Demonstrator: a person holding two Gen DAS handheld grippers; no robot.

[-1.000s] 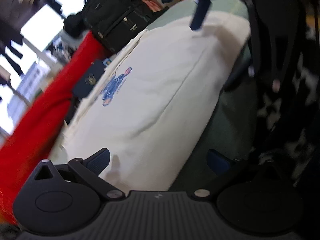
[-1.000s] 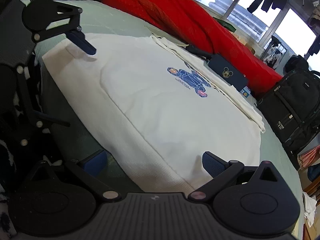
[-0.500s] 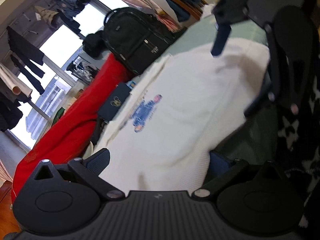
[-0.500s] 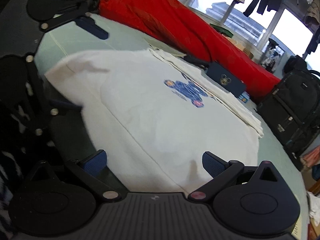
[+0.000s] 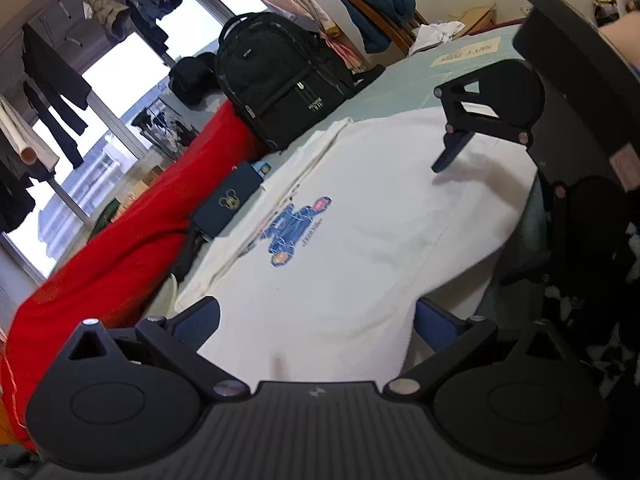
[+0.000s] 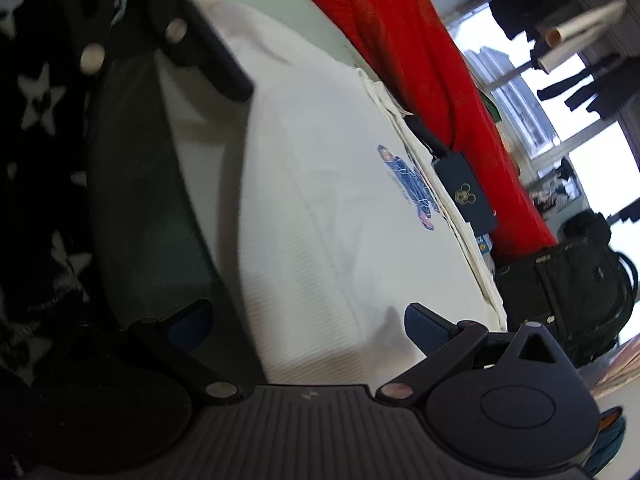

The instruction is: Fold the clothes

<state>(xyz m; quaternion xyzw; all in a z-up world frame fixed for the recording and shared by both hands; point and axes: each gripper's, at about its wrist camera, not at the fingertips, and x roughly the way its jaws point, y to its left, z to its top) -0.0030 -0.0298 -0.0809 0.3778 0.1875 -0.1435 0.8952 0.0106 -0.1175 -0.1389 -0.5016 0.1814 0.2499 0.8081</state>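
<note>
**Both tongs open at the near hem of the shirt**

The cream cotton T-shirt with a blue printed figure (image 5: 360, 216) lies flat on the pale green bed (image 5: 404, 84), directly ahead of both tongs. Its near hem runs crosswise, from one pair of tongs to the other; its long axis runs away from them toward the far side.

The left tongs (image 5: 316, 320) stand apart, empty, with the hem corner between the fingers. The right tongs (image 6: 306, 326) also stand apart, empty, over the opposite hem corner (image 6: 360, 336). Neither pair is clearly nearer; each serves its own corner.

Judgement: the coming move is a simultaneous pinch of both hem corners, then a fold forward along the long axis.

Surroundings:
- Beyond the shirt's far edge: a dark blue case with a gold mouse emblem (image 5: 226, 202), just beside the fabric.
- Beyond that: a red blanket (image 5: 120, 240) and a black backpack (image 5: 276, 80).

Nothing lies on the shirt. The blue case could catch a fold carried too far.
</note>
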